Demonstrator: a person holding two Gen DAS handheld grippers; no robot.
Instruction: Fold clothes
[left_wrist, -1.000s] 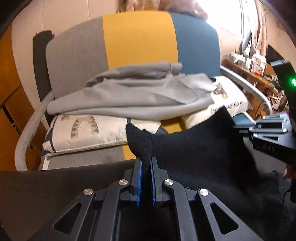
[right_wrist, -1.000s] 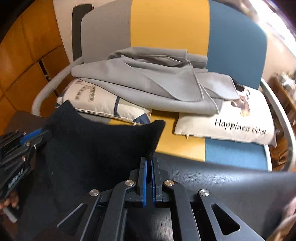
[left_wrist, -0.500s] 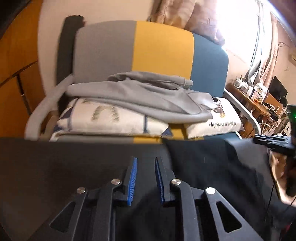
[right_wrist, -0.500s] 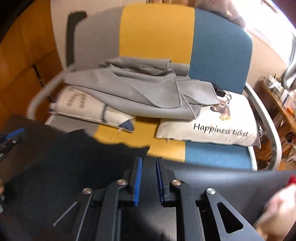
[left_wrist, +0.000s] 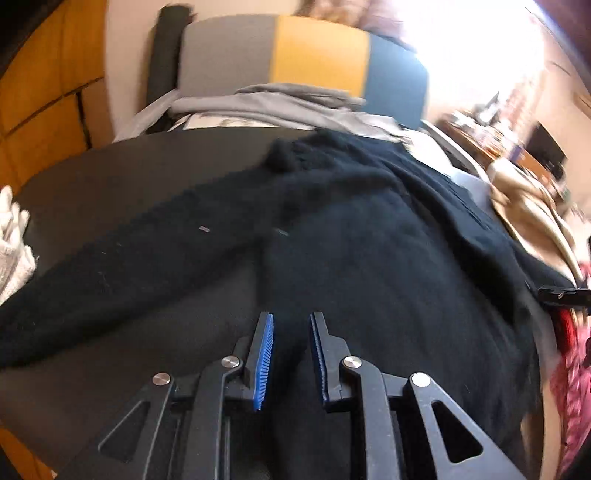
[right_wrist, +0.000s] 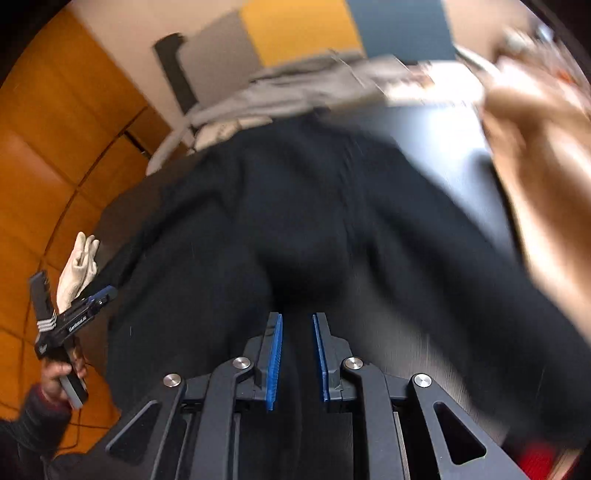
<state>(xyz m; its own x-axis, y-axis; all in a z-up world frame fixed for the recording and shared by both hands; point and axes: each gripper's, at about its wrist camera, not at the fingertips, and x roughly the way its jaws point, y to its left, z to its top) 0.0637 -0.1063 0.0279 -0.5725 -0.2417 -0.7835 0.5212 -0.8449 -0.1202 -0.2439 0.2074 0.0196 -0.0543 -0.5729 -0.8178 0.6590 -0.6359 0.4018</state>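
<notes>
A black knit garment (left_wrist: 369, 240) lies spread over the dark table (left_wrist: 110, 166), one sleeve reaching to the left. My left gripper (left_wrist: 291, 321) hovers over its near part with the blue pads apart and nothing pinched between them. In the right wrist view the same garment (right_wrist: 295, 221) fills the middle. My right gripper (right_wrist: 297, 321) is open above its near edge, gripping nothing. The left gripper (right_wrist: 105, 295) shows at the far left there, held by a hand beside the garment's left edge. The right gripper's tip (left_wrist: 561, 295) juts in at the right edge of the left wrist view.
A white glove (left_wrist: 14, 240) lies at the table's left edge. Behind the table stands a grey, yellow and blue sofa (left_wrist: 317, 51) with a grey garment (left_wrist: 288, 99) on cushions. Tan cloth (left_wrist: 528, 206) lies at the right, pink patterned fabric (left_wrist: 572, 369) below it.
Both grippers let go of the black garment's corners and opened. They drew back from the sofa side to the near edge, and the garment now lies flat on the table.
</notes>
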